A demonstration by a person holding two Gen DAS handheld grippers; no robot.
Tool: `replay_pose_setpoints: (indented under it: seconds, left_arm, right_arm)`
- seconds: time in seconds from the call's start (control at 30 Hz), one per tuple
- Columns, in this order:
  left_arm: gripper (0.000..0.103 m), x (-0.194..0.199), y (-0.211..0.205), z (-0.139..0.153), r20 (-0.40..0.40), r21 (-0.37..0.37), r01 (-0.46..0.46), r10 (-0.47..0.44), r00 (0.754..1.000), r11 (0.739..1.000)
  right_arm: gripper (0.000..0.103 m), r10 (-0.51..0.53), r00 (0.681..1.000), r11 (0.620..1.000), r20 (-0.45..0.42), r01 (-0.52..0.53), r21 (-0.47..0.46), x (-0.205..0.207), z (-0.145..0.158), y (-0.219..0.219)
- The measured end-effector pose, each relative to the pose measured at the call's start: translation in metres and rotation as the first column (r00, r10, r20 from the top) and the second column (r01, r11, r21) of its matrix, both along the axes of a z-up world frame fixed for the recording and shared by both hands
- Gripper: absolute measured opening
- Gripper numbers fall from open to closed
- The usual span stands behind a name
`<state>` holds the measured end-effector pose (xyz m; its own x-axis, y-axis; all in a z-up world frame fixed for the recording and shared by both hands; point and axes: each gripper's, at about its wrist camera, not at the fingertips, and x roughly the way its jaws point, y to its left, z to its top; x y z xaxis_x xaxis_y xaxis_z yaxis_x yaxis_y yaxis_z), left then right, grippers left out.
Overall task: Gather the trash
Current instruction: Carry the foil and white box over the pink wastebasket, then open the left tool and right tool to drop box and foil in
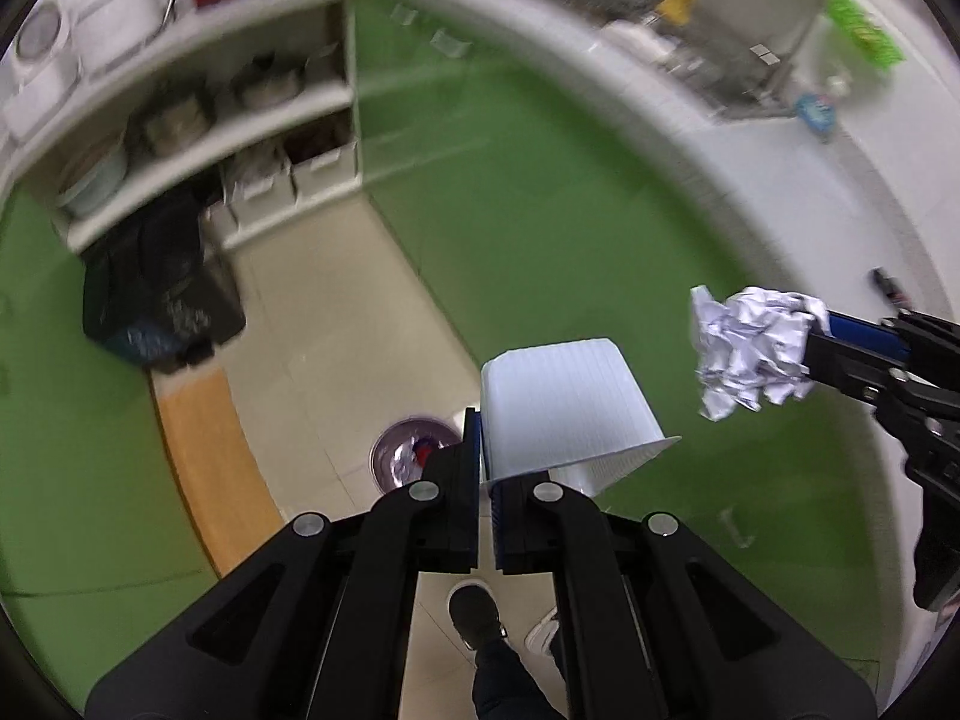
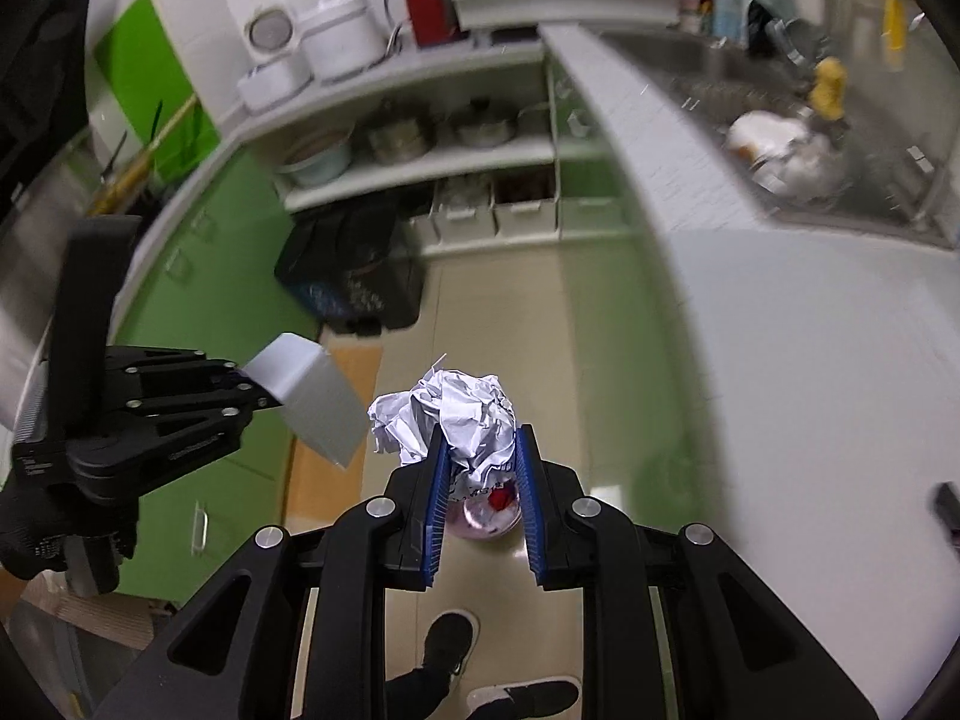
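A kitchen with green cabinets (image 1: 540,192), a white counter (image 2: 810,360) on the right and a tiled floor (image 1: 312,324). On the floor below sits a small bin (image 1: 411,461) holding red scraps. The left gripper (image 1: 485,462) is clenched on the rim of a white cup (image 1: 564,414). The right gripper (image 2: 480,450) grasps a crumpled paper ball (image 2: 456,414), held above the bin.

A white worktop (image 2: 798,324) curves past green cabinet doors (image 1: 540,192), with a steel sink (image 2: 798,120) set into it. Open shelves (image 2: 420,156) hold pots (image 2: 399,135), and a white rice cooker (image 2: 342,36) and red kettle (image 2: 429,9) stand on top. A black bag (image 2: 354,276) sits on the tiled floor (image 2: 498,312).
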<state>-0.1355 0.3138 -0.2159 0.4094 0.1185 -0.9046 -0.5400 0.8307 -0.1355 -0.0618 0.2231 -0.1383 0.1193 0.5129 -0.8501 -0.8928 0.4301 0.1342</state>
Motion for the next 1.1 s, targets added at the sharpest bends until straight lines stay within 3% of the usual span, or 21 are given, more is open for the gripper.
replay_pose_setpoints:
  seconds: [0.47,0.7,0.77,0.83,0.87,0.97,1.1]
  left_arm:
    - [0.002,0.007,0.053,-0.271,-0.128,-0.128,-0.075,0.059,0.990,0.989]
    - [0.004,0.019,0.061,-0.368,-0.157,-0.145,-0.098,0.075,0.985,0.985]
    - [0.017,0.020,0.064,-0.392,-0.162,-0.153,-0.107,0.082,0.983,0.983]
    - [0.081,0.019,0.066,-0.406,-0.154,-0.153,-0.114,0.091,0.984,0.981]
    - [0.091,0.019,0.067,-0.410,-0.144,-0.163,-0.119,0.095,0.985,0.979]
    - [0.099,0.015,0.072,-0.420,-0.153,-0.175,-0.136,0.109,0.982,0.975]
    - [0.100,-0.003,0.077,-0.416,-0.185,-0.164,-0.171,0.140,0.973,0.972]
  right_arm:
    - [0.021,0.016,0.997,0.990,-0.072,-0.026,-0.140,0.012,-0.211,0.044]
    - [0.021,0.002,0.993,0.985,-0.116,-0.022,-0.173,0.019,-0.307,0.046]
    - [0.021,-0.002,0.992,0.983,-0.125,-0.021,-0.181,0.022,-0.327,0.047]
    - [0.021,-0.003,0.992,0.981,-0.130,-0.022,-0.190,0.024,-0.346,0.048]
    - [0.021,-0.003,0.991,0.981,-0.133,-0.022,-0.193,0.025,-0.350,0.049]
    - [0.021,-0.004,0.991,0.979,-0.137,-0.024,-0.204,0.025,-0.365,0.053]
    - [0.021,0.005,0.989,0.976,-0.148,-0.037,-0.213,0.022,-0.374,0.066]
